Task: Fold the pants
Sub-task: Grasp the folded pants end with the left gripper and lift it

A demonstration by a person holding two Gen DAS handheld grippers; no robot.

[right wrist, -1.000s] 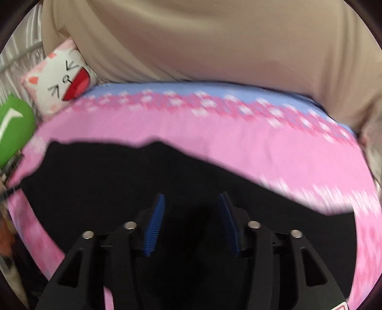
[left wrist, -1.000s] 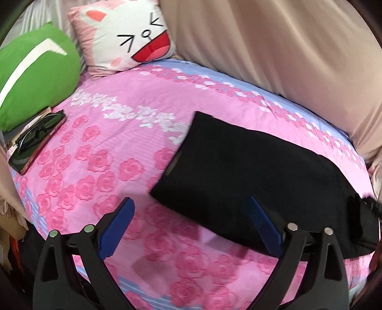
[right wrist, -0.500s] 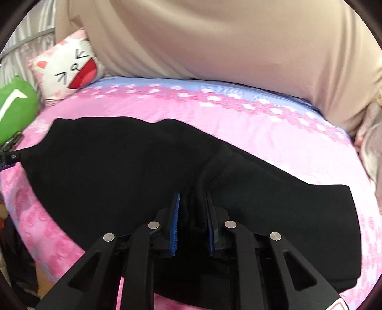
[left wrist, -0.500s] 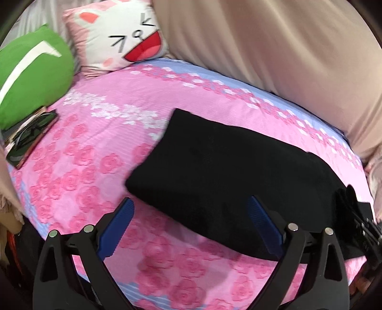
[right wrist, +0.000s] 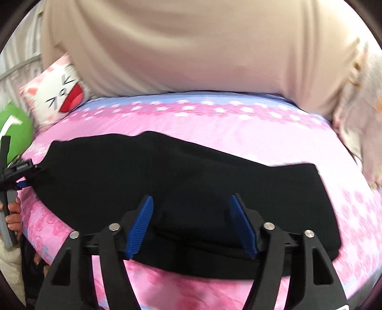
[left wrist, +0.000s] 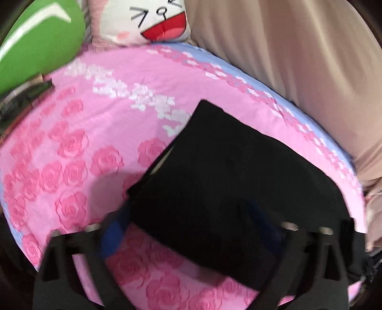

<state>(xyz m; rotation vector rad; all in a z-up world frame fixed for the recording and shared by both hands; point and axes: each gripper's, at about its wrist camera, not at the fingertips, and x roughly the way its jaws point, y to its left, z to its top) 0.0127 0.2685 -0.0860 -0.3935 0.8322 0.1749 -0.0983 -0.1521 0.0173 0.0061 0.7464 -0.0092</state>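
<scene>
Green cushion (left wrist: 35, 40) and cartoon-cat pillow (left wrist: 148, 21) at the far left; the black pants (right wrist: 181, 181), soft matte knit folded into a long band, lie across the pink rose-print bedsheet (left wrist: 78, 152). Left gripper (left wrist: 188, 221), blurred, is closing its ribbed blue pads around the pants' near corner, not yet clamped. Right gripper (right wrist: 192, 224) is opening, released, the pants' near edge between its fingers.

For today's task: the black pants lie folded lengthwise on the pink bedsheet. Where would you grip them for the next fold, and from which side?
Probably the black pants are best gripped at the short end corner nearest the left gripper, approaching from the near bed edge. That edge lies flat on the bedsheet, so a finger could slide under.
</scene>
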